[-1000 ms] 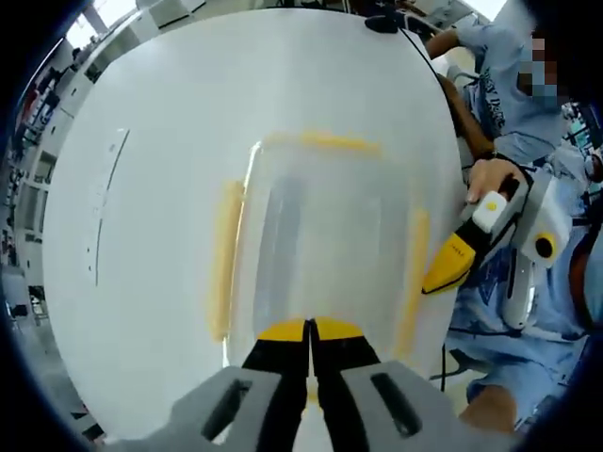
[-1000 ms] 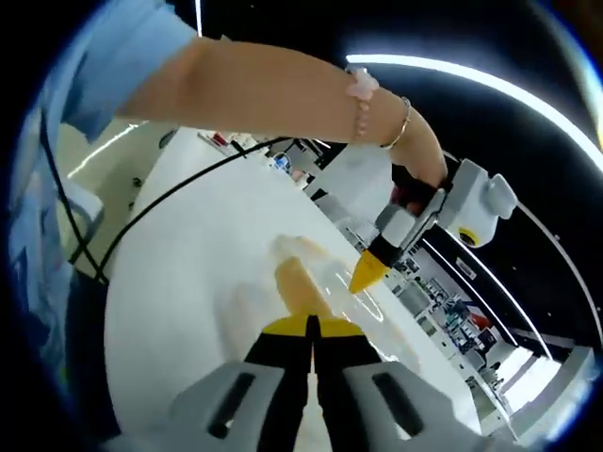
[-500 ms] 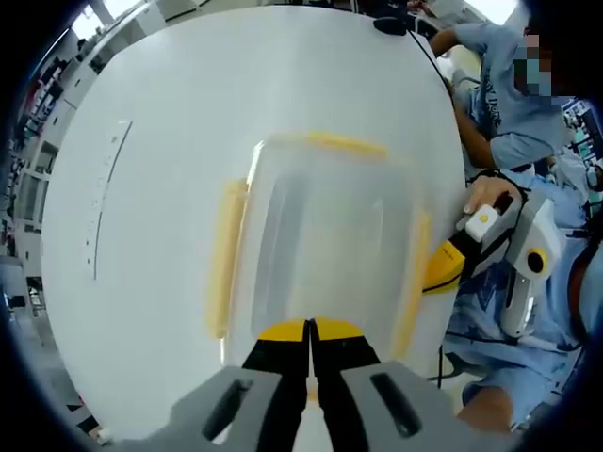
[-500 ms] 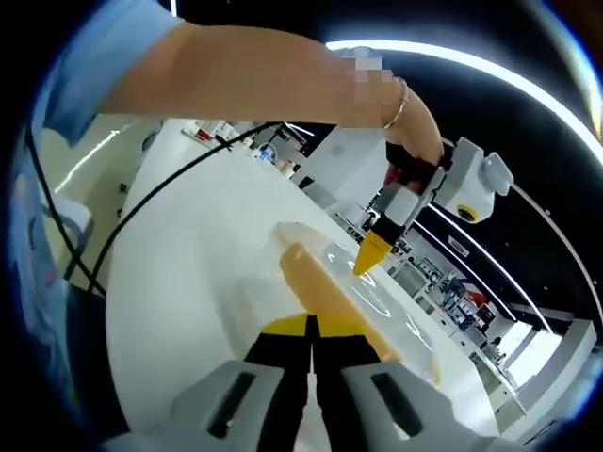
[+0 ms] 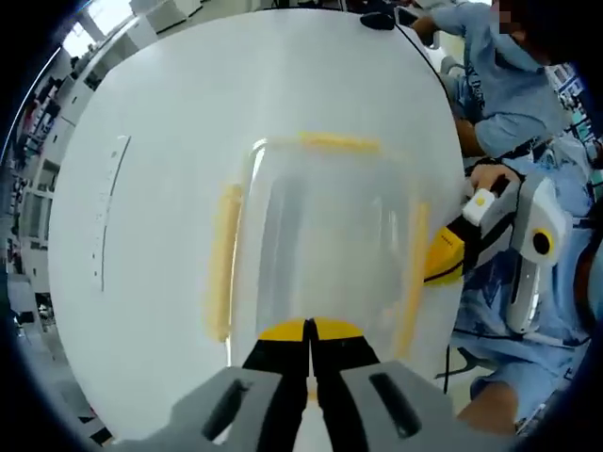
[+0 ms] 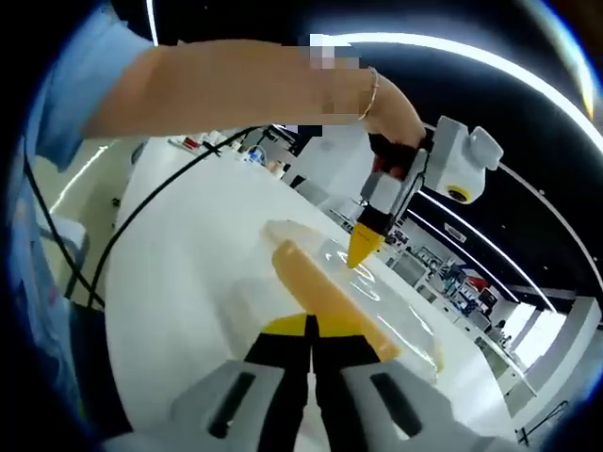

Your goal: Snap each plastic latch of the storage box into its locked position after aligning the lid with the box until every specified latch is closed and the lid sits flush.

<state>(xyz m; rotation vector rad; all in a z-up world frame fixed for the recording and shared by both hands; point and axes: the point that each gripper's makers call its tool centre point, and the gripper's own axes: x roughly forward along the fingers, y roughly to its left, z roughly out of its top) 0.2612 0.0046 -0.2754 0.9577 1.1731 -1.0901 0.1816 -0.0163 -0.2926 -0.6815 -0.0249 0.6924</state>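
A: Start at the jaws. What are they doing?

B: In the left gripper view the left gripper [image 5: 308, 330] has its yellow-tipped jaws clenched together, grasping nothing, resting at the near edge of the storage box [image 5: 320, 245] low in the centre of the frame. In the right gripper view the right gripper [image 6: 309, 327] is clenched the same way, its tips at the long yellow latch [image 6: 325, 297] in the middle of the frame.

A: And the box itself?

B: Clear, lid on, sitting on the white table [image 5: 160, 141]. Yellow latches run along its left, top and right sides in the left gripper view.

A: What differs from half a second ago?

B: In the left gripper view the right gripper's yellow tip has barely shifted; it stays against the right-hand latch [image 5: 415, 273]. In the right gripper view the left gripper sits a little further left and higher in the frame, its tip pointing down on the lid.

A: Any writing?

B: None readable; the printing on the person's blue shirt [image 5: 499, 85] at upper right is too blurred.
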